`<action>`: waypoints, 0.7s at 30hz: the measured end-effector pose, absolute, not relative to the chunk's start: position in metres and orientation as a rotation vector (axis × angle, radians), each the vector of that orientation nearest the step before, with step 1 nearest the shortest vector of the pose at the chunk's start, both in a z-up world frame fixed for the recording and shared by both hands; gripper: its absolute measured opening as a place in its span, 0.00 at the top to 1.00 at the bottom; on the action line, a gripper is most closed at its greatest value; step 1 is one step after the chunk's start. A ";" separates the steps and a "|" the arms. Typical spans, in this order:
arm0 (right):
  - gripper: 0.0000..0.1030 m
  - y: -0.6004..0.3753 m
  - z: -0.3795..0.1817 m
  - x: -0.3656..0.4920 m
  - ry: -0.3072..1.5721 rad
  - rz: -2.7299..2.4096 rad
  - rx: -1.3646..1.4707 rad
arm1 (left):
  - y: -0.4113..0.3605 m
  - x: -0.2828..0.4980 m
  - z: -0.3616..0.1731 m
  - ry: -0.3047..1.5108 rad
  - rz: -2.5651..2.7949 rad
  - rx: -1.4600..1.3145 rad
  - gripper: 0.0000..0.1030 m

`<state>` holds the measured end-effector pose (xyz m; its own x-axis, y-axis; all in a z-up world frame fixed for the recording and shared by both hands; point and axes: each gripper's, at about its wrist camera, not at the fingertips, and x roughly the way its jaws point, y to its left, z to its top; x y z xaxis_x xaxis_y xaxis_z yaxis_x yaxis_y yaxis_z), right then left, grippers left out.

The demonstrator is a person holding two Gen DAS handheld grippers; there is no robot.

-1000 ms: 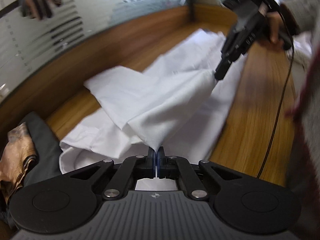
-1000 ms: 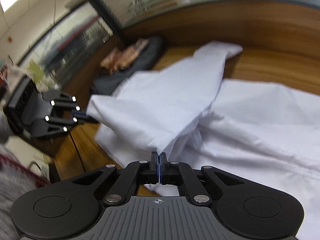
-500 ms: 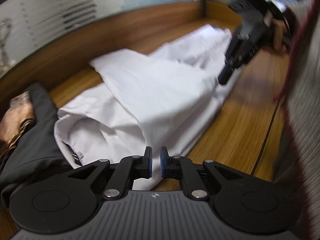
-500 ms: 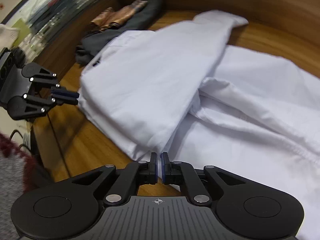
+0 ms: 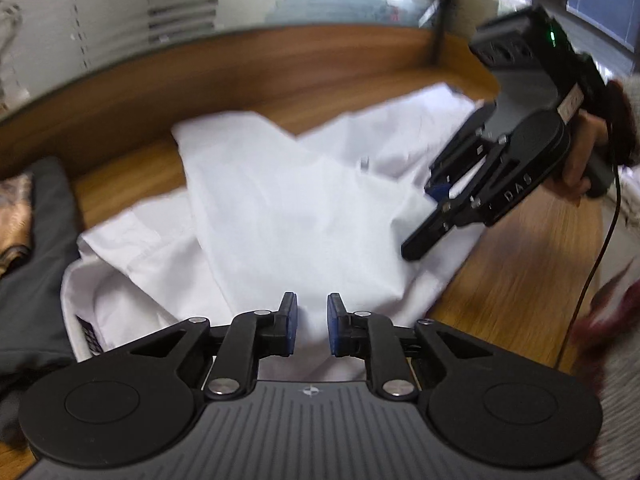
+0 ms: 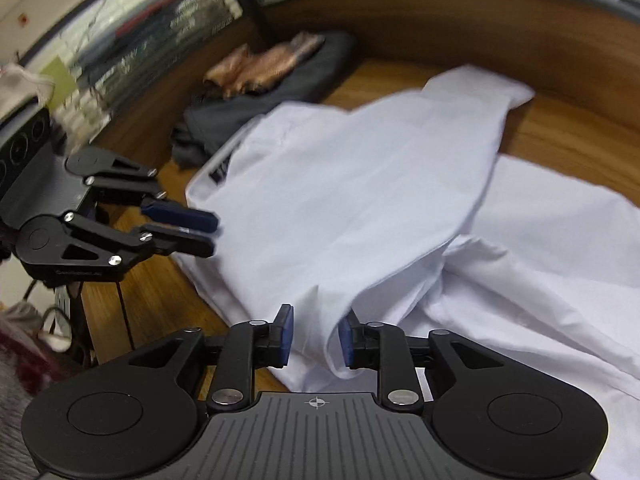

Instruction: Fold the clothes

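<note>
A white shirt (image 5: 288, 208) lies on the wooden table (image 5: 520, 280), with one flap folded over its body and the collar label toward the dark pile. My left gripper (image 5: 312, 316) hovers at the shirt's near edge; its jaws are opening, and cloth lies under the gap with the pads (image 5: 289, 312) clear of it. My right gripper (image 6: 315, 328) is also opening, and a fold edge of the shirt (image 6: 360, 200) sits loose between its pads. Each gripper shows in the other's view, the right gripper (image 5: 424, 220) and the left gripper (image 6: 206, 232), both over the folded flap's edge.
A dark grey garment (image 6: 280, 92) with a brown patterned cloth (image 6: 260, 64) on top lies beside the collar end. A raised wooden ledge (image 5: 240, 72) and a glass partition close the far side. A black cable (image 5: 600, 240) hangs by the person's hand (image 5: 580, 160).
Both grippers held the lifted white flap shut between their pads. They carried it across and down onto the shirt, and both jaws have parted and let go of the cloth.
</note>
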<state>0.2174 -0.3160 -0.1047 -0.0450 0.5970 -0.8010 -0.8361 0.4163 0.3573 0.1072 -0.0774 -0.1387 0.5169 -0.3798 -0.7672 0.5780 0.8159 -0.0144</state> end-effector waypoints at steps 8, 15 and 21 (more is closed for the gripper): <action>0.72 -0.326 -0.112 0.223 1.171 1.146 -0.346 | -0.074 0.109 -0.158 0.929 -0.557 0.202 0.76; 0.64 -0.341 -0.071 0.270 1.102 1.123 -0.257 | -0.065 0.113 -0.123 0.860 -0.558 0.106 0.67; 0.58 -0.330 -0.060 0.338 1.084 1.074 -0.125 | -0.048 0.151 -0.115 0.817 -0.376 -0.006 0.62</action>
